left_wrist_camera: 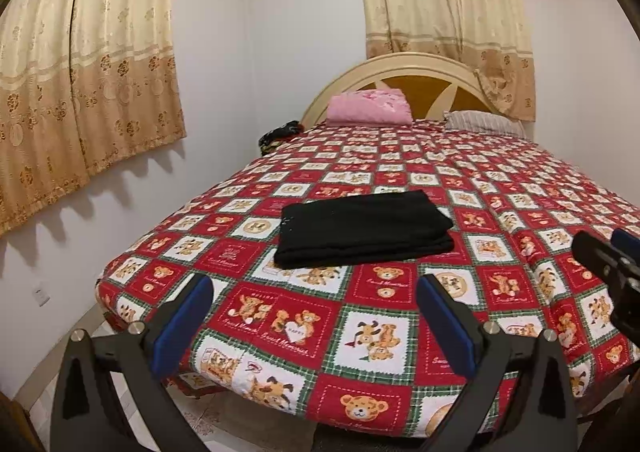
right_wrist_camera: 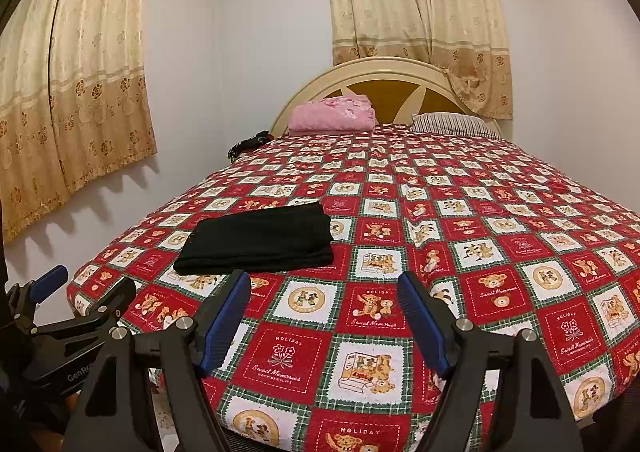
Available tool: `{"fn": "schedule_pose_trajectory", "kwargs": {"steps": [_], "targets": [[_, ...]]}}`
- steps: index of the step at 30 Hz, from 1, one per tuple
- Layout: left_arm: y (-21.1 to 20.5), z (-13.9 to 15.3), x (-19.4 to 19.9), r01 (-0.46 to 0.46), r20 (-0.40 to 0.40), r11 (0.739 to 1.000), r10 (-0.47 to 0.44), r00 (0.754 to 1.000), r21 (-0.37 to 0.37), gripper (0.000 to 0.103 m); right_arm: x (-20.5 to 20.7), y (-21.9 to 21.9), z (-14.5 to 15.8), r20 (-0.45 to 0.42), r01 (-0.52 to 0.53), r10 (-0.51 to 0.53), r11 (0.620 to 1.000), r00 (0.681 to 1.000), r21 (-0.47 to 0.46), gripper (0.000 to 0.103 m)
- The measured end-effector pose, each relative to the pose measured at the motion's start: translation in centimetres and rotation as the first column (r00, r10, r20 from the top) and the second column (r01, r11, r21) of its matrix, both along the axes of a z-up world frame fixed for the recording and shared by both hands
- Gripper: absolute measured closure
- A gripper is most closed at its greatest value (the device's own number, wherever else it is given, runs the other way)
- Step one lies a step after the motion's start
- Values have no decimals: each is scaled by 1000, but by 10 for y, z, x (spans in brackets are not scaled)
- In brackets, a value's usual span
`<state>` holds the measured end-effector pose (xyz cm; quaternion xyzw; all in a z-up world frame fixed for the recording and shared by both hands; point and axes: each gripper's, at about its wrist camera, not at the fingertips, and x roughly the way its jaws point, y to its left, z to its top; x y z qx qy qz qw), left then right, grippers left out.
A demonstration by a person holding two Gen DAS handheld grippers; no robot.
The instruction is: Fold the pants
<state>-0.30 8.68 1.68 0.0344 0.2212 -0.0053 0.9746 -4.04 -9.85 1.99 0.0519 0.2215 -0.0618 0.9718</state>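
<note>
Black and soft-looking, the folded pants (left_wrist_camera: pixel 362 230) lie as a flat rectangular stack on the red, white and green teddy-bear patchwork bedspread (left_wrist_camera: pixel 384 336), near the foot of the bed. Their long axis runs crosswise, from about nine o'clock to three o'clock in the left wrist view, with the layered fold edges stacked along the near side. Which end is the waistband I cannot tell; the fabric is too dark to show seams or pockets.

The left gripper (left_wrist_camera: pixel 316 292) hangs off the bed's near edge with its blue-padded fingers spread wide, nothing between them, the pants lying beyond at roughly twelve o'clock and clear of both pads. The right gripper (right_wrist_camera: pixel 324 288) is likewise spread apart and empty; from its camera the pants sit at about eleven o'clock, untouched.

At the far end a folded pink blanket (left_wrist_camera: pixel 370 107) and a grey striped pillow (left_wrist_camera: pixel 484 121) rest against the cream arched wooden headboard (left_wrist_camera: pixel 400 65). A dark patterned bundle (left_wrist_camera: pixel 278 133) beside the mattress at ten o'clock is too small to identify. Beige floral curtains (left_wrist_camera: pixel 92 63) hang on both walls, their tops cut off by the frame. The bed's right side runs out of view.
</note>
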Motion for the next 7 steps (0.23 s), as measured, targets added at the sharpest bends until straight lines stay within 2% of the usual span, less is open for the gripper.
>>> {"fn": "schedule_pose_trajectory", "kwargs": {"steps": [7], "targets": [[-3,1,0,12,-3,1000,-12,1000,2,0,0,-1,0,0,5,-5,1000,1000,-3,26]]}}
